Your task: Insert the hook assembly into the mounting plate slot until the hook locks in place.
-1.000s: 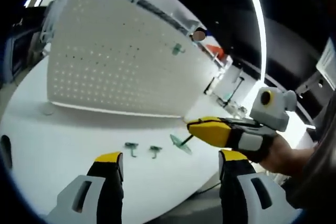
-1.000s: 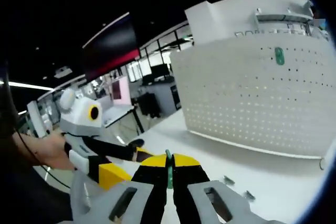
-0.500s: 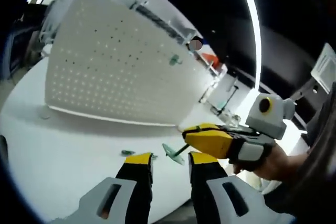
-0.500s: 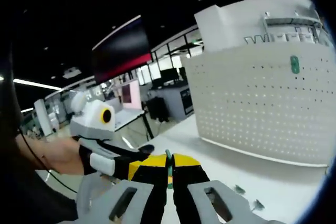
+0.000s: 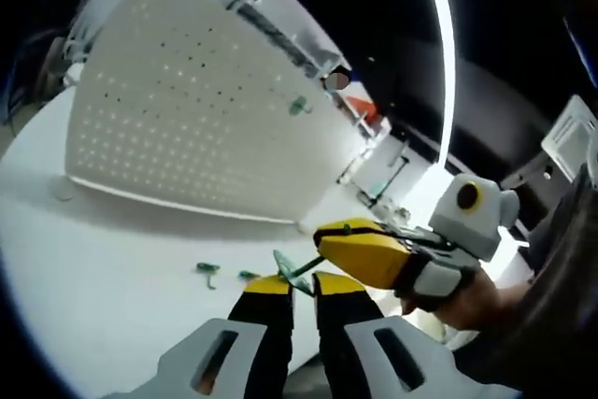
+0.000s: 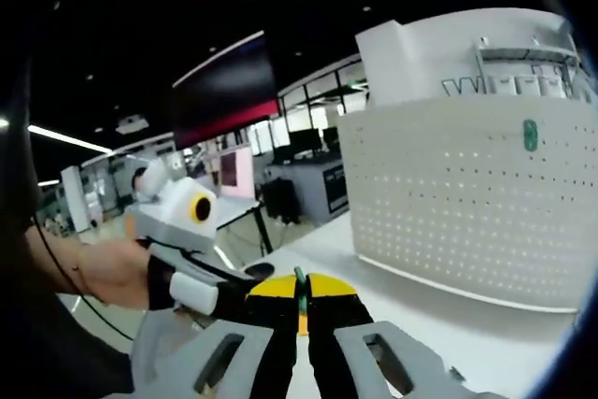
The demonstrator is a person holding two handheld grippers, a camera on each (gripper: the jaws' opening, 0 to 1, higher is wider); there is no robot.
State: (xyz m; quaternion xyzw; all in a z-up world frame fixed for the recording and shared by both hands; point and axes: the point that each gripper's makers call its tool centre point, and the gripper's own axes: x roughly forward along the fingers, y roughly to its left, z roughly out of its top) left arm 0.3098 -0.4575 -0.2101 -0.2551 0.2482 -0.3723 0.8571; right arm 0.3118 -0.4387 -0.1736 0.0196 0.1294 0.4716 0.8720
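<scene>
Closing from a wide gap 1 second ago, the left gripper (image 5: 301,285) now has its yellow tips almost together around the flat green plate end of the hook assembly (image 5: 289,264). Whether they actually pinch it cannot be told. On the white table (image 5: 103,259) to the left of those tips lie 2 more small green hooks (image 5: 207,271), near each other. Behind them stands the white pegboard (image 5: 187,128), upright, with 1 green piece (image 5: 298,106) seated in its upper right holes. To the right, the right gripper (image 5: 327,235) reaches in, held by a hand (image 5: 458,306), its tips clamped on the thin stem of the hook assembly above the table.

From the right gripper view, the left gripper (image 6: 257,273) comes in from the left, gripped by a hand (image 6: 107,273). At centre the right gripper's own tips (image 6: 300,301) press together on a thin green stem (image 6: 301,294). The pegboard (image 6: 458,203) stands at right, green piece (image 6: 530,135) near its top.
</scene>
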